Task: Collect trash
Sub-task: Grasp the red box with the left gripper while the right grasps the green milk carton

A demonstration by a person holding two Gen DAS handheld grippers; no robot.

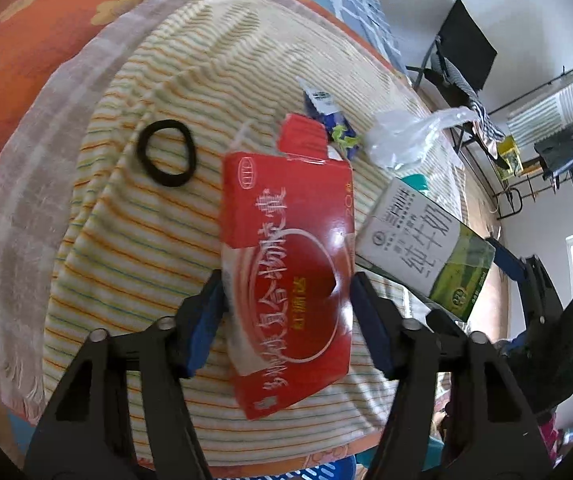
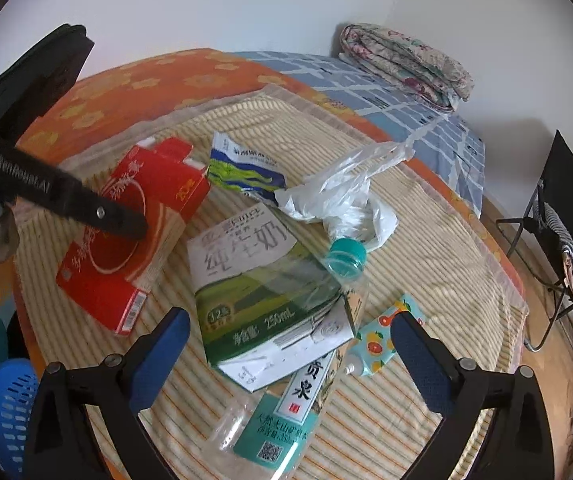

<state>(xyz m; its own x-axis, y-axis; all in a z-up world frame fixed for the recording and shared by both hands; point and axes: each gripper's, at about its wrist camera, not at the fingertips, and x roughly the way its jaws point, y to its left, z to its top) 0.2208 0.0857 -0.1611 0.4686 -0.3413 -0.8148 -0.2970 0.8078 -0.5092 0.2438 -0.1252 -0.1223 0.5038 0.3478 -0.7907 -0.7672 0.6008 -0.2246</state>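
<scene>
One glossy red carton (image 1: 286, 276) with torn-open flaps

left hand-held gripper (image 1: 288, 308): black arms; blue pads; silver screws | right hand-held gripper (image 2: 290, 344): same; white lettering

A striped yellow towel (image 1: 158, 240) covers the bed under the claws, laid over an orange flowered sheet (image 1: 26, 40). A black hair tie (image 1: 166, 153) lies on the towel, ahead and left of the left claw. A folded floral quilt (image 2: 406, 66) sits far beyond the right claw against the wall. A black folding chair (image 2: 566, 196) stands off to its right, and a blue perforated basket (image 2: 8, 408) sits low at its left.
</scene>
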